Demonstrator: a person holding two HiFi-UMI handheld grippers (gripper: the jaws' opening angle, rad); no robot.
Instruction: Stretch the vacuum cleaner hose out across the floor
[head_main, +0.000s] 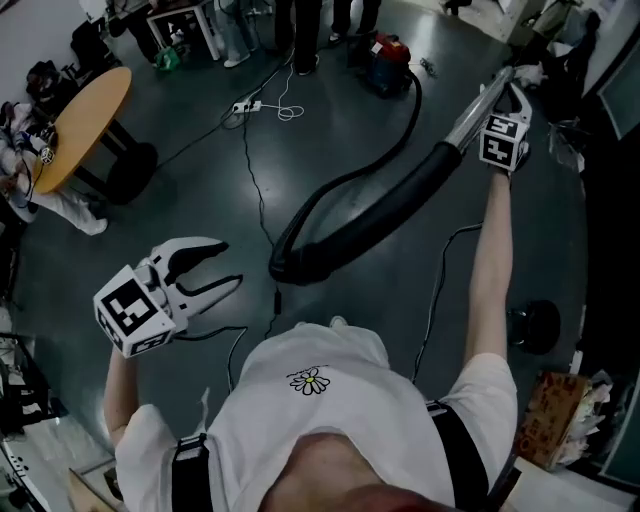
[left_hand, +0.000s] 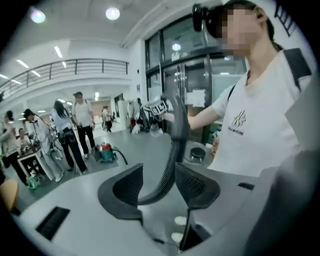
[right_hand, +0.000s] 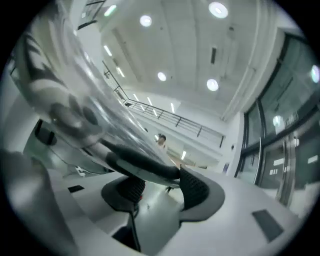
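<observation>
The task is looking roughly half done, as a judgement. The hose (head_main: 350, 225) is not yet lying straight. It is leaving the vacuum (head_main: 387, 55), which is sitting far out on the floor (head_main: 180, 200). From there it is curving back toward the person and folding into a tight bend on the floor just in front of their feet. Past the bend, its thick part is rising off the floor to the metal tube (head_main: 470, 118) at its end.

The right gripper (head_main: 507, 95) is clamping that tube and holding it up and out to the person's right, with the arm stretched. In the right gripper view the tube (right_hand: 100, 125) is lying across the pads. The left gripper (head_main: 230, 265) is hanging low at the person's left, with its jaws moderately apart and nothing in them. In its own view the hose is only showing in the distance between them.

The tube end likely has to be carried away from the vacuum until the bend pulls out. Then the hose has to be laid flat.

Counted:
- one hose
- one vacuum
- one tube
- two grippers
- one round table (head_main: 85, 125) toward the floor's far left
- one stool (head_main: 535, 325) at the right
- one power strip (head_main: 245, 105)

Several people are standing at the far edge, and how many cannot be told.
</observation>
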